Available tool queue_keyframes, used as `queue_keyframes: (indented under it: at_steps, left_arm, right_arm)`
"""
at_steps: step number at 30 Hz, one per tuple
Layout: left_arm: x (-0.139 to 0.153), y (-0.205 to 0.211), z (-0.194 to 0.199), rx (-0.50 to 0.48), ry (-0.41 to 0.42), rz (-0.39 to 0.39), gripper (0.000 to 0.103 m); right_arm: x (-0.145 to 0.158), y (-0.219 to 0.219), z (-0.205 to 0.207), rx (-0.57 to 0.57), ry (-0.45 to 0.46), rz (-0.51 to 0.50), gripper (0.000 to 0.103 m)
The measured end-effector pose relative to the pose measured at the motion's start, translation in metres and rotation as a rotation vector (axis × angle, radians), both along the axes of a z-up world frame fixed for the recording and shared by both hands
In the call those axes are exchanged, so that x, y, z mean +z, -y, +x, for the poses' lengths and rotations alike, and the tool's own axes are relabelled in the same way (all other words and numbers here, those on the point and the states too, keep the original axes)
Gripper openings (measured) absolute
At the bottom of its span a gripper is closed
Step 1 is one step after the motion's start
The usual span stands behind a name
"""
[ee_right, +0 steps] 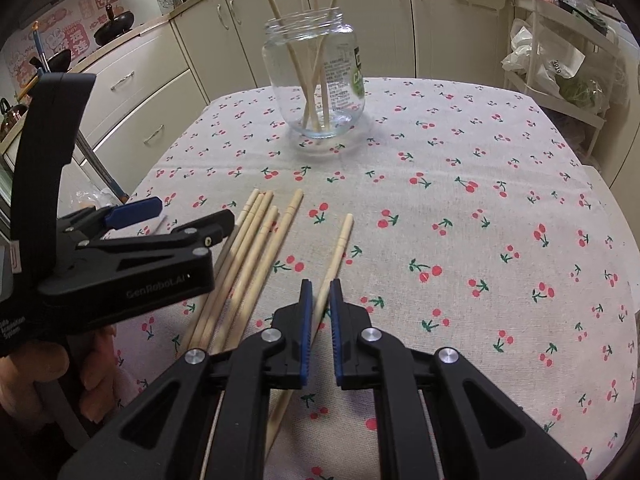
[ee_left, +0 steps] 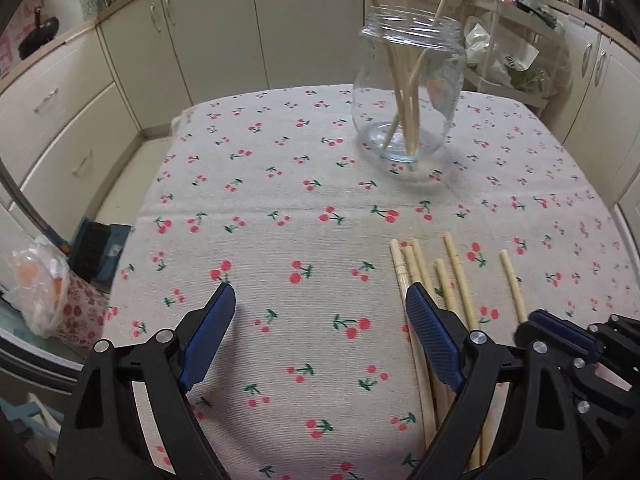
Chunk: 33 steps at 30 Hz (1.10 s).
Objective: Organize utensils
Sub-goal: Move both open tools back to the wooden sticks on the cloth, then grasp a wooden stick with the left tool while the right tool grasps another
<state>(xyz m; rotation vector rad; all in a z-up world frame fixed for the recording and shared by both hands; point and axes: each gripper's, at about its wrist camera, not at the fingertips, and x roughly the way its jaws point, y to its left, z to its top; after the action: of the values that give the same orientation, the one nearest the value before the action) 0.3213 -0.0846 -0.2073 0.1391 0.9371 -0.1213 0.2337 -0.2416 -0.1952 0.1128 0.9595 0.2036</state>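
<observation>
The lone chopstick [ee_right: 340,246] lies on the tabletop [ee_right: 480,208], its long axis running straight ahead between the right gripper [ee_right: 318,292] fingers, which are nearly clenched around it. The left gripper [ee_left: 320,300], released wide, hovers beside the other chopsticks [ee_right: 256,240]; the jar [ee_right: 316,80] stands well beyond.

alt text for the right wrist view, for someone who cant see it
The right gripper closes around a lone wooden chopstick on a cherry-print tablecloth. To its left lie more chopsticks under the open left gripper; behind, a glass jar holds several.
</observation>
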Motion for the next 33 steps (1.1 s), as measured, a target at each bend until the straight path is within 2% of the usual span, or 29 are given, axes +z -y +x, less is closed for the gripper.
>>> queue_keyframes:
  at_steps: [3,6,14,20,25,29,31,33]
  left_arm:
    - [-0.004,0.002,0.002,-0.019,-0.037,-0.005,0.078]
    - [-0.004,0.008,0.001,-0.025,-0.024,0.011,0.077]
    - [0.01,0.007,-0.002,-0.034,-0.024,-0.025,0.075]
    - [0.002,0.015,0.003,-0.052,-0.049,-0.009,0.075]
    - [-0.003,0.016,0.008,-0.053,-0.057,-0.012,0.068]
    - [-0.001,0.02,0.015,-0.065,-0.067,-0.03,0.056]
    - [0.0,0.023,0.017,-0.073,-0.064,-0.029,0.042]
    - [0.001,0.025,0.018,-0.093,-0.068,-0.034,0.022]
  right_arm:
    - [0.0,0.0,0.003,-0.001,-0.004,-0.005,0.01]
    - [0.0,-0.002,0.009,-0.001,-0.007,-0.012,0.01]
    - [0.0,0.002,0.008,0.001,-0.012,-0.002,0.01]
    - [0.0,0.003,0.008,0.002,-0.015,-0.004,0.01]
    - [0.0,-0.001,0.017,0.011,-0.027,-0.035,0.01]
    - [0.0,-0.005,0.024,0.022,-0.038,-0.065,0.01]
    - [0.0,-0.006,0.025,0.032,-0.04,-0.08,0.01]
    - [0.0,-0.01,0.024,0.048,-0.031,-0.112,0.009]
